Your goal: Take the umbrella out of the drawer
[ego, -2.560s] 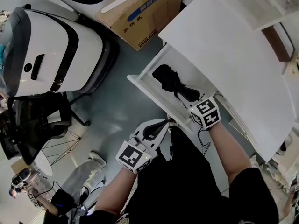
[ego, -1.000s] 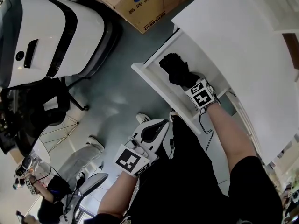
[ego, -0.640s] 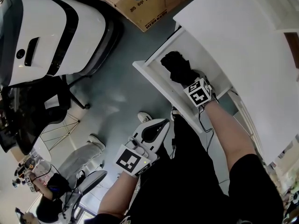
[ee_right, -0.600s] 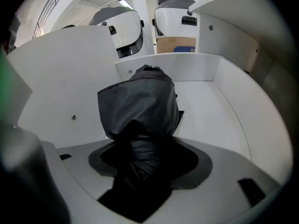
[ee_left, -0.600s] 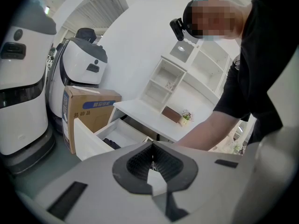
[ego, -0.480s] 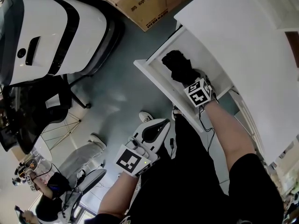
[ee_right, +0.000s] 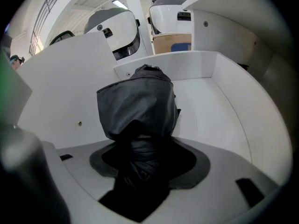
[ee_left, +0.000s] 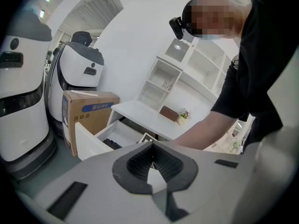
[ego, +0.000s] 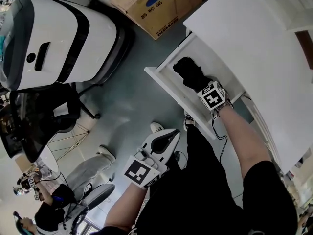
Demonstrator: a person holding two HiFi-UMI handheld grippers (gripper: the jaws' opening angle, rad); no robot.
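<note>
- Right tool (ee_right: pixel 145 164) (ego: pixel 204 88) points steeply down into the open drawer (ee_right: pixel 224 111). Its jaws stand wide and are closing, with the black umbrella (ee_right: pixel 138 106) between them. The pads do not look pressed on the fabric.
- The umbrella (ego: pixel 190 72) is folded and lies on the drawer's white bottom. Its near end sits in the gap of the jaws, and its bunched cloth reaches away towards the drawer's far wall.
- The drawer (ego: pixel 168 84) is pulled out from under the white table (ego: pixel 254 38), above the grey floor (ego: pixel 132 111).
- Left tool (ee_left: pixel 152 158) (ego: pixel 164 142) is held low beside the person's leg, well apart from the drawer. Its jaws are together with nothing between them.
- A cardboard box (ego: pixel 164 4) (ee_left: pixel 88 113) with a blue label stands on the floor near the drawer.
- A large white machine (ego: pixel 54 38) with dark trim stands further to the left in the head view.
</note>
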